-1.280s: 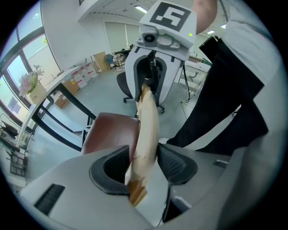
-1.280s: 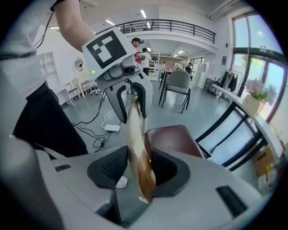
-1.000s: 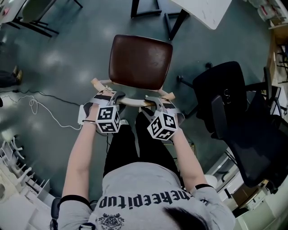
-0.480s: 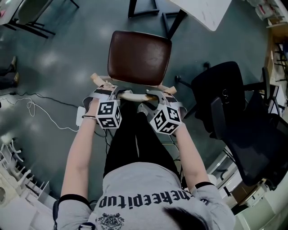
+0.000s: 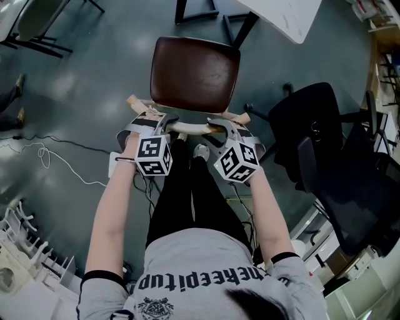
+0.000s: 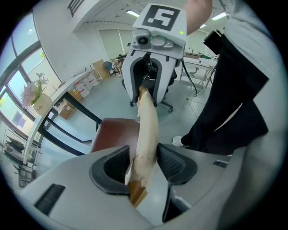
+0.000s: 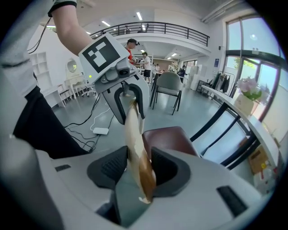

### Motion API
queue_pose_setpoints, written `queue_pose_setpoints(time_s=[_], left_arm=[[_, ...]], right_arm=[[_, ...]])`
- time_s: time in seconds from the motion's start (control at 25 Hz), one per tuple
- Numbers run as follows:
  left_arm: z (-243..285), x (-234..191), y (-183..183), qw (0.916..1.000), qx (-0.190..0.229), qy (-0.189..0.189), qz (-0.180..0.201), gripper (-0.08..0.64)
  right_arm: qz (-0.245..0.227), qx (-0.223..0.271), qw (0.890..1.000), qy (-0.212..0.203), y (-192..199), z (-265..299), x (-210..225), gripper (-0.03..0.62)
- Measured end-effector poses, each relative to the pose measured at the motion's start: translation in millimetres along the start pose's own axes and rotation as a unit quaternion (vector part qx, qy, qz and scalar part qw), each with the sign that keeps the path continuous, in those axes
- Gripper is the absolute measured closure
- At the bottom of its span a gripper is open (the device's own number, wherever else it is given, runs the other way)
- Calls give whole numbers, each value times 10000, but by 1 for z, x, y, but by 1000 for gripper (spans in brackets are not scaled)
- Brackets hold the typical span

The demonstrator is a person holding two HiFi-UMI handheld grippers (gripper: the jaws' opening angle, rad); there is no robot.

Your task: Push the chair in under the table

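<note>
Your left hand-held gripper is clenched on the pale wooden top rail of the chair, near the rail's left end. Your right hand-held gripper is clamped on the same rail near its right end. In each gripper view the rail runs between the two dark pads, which press on it from both sides. The chair stands on the grey floor with its brown seat facing away from you. The seat's far edge is near the black legs of the white table, not under the top. A black office chair stands just to the right.
</note>
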State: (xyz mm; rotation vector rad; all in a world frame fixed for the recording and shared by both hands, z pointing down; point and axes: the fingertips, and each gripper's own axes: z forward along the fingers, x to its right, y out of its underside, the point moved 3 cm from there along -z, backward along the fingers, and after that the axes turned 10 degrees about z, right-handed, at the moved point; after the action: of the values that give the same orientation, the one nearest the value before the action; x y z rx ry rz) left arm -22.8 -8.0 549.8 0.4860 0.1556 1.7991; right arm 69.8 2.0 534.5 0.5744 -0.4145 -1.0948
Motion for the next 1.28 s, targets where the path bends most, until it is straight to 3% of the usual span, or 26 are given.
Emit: queue_pose_setpoints(time_s=[0.48,1.28], left_arm=[[11,-58,9,9994,159,-169,253,367],[16,-99,24,9979,327,-225,509,368]], right_arm=[[110,18,9998,189,-15,8,60,413],[292,-94,9987,419,-31,22,96,405]])
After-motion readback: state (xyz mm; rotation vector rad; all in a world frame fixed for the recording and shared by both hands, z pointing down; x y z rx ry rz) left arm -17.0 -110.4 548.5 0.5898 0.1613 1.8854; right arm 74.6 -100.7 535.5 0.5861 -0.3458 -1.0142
